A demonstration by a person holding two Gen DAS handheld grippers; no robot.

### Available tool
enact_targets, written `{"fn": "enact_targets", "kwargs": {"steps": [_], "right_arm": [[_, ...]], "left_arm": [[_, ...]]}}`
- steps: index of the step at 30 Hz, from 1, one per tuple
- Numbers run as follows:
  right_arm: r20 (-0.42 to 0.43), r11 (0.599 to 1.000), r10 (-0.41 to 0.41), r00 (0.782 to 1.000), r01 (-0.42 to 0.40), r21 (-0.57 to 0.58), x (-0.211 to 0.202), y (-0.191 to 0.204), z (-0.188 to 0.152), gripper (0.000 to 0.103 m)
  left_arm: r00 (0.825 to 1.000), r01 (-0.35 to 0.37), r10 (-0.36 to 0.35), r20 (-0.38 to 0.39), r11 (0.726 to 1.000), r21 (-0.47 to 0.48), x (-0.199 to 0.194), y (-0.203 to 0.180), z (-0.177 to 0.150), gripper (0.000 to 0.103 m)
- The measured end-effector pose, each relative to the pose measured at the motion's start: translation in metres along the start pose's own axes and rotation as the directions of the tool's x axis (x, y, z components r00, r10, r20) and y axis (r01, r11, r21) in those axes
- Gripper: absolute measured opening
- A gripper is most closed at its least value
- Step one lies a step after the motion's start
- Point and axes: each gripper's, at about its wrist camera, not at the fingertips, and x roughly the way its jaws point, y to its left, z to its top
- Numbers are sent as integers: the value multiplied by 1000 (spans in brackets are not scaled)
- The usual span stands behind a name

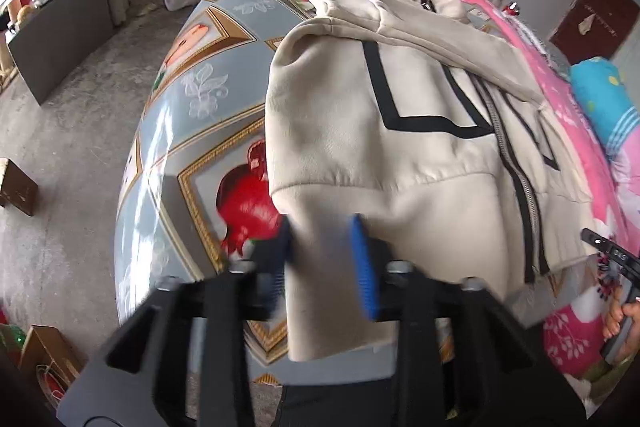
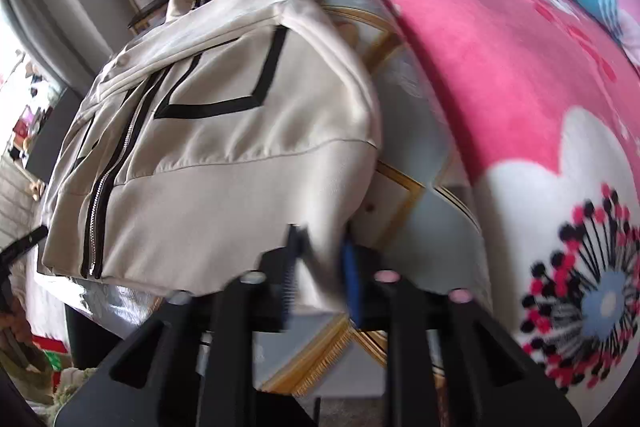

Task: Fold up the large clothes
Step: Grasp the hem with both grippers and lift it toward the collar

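Fig. Two wrist views, one garment, both hem corners taken

Table [image 1: 192, 95], covered w/ a glossy patterned cloth, carries everything; a pink blanket [image 2: 480, 59] lies along the jacket's right side, partly on the table, near the jacket but not on it

Cream zip jacket [image 1: 400, 115] w/ black trim lies flat, front up, zip [image 2: 108, 187] closed, on the table. Long axis runs collar-to-hem, collar at the far end, hem band at the near edge toward the person. One sleeve is folded across the chest; the other can't be made out

Left gripper [image 1: 320, 259]: blue pads pressed together on the hem band at the jacket's left corner, cloth bunched between them; a flap of hem hangs over the table edge just below. Frame is motion-blurred, so exact pad contact is soft, but fabric clearly fills the gap

Right gripper [image 2: 320, 267]: pads likewise pinching the hem at the right corner, fabric drawn up in a small ridge between them

Key relation: the jacket extends straight away from both grippers, along its long axis; the 2 grips sit at opp. ends of the hem, roughly level w/ each other, neither hand nearer the collar. Judgement: step in hand is the hem grasp before a bottom-to-top fold; next move prob. calls for lifting both corners together and carrying them away toward the collar, keeping the hem taut so the zip line stays straight. Risk: an uneven lift would skew the fold, or drag the folded sleeve out of place
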Motion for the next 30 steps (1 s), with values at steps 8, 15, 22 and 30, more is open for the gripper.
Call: {"fn": "enact_targets", "kwargs": {"steps": [8, 15, 22, 30], "right_arm": [[79, 998, -29, 996, 33, -53, -74, 5, 12, 9], [-83, 998, -63, 995, 61, -32, -28, -9, -16, 9], [-100, 998, -56, 993, 53, -32, -17, -15, -12, 22], [-100, 997, -46, 994, 40, -64, -12, -6, -15, 20]], "left_arm": [[995, 55, -63, 79, 994, 96, -81, -20, 9, 7], [995, -27, 37, -90, 993, 113, -29, -4, -34, 6], [992, 46, -41, -116, 998, 44, -30, 16, -35, 22], [982, 82, -88, -168, 996, -41, -17, 15, -51, 23]]}}
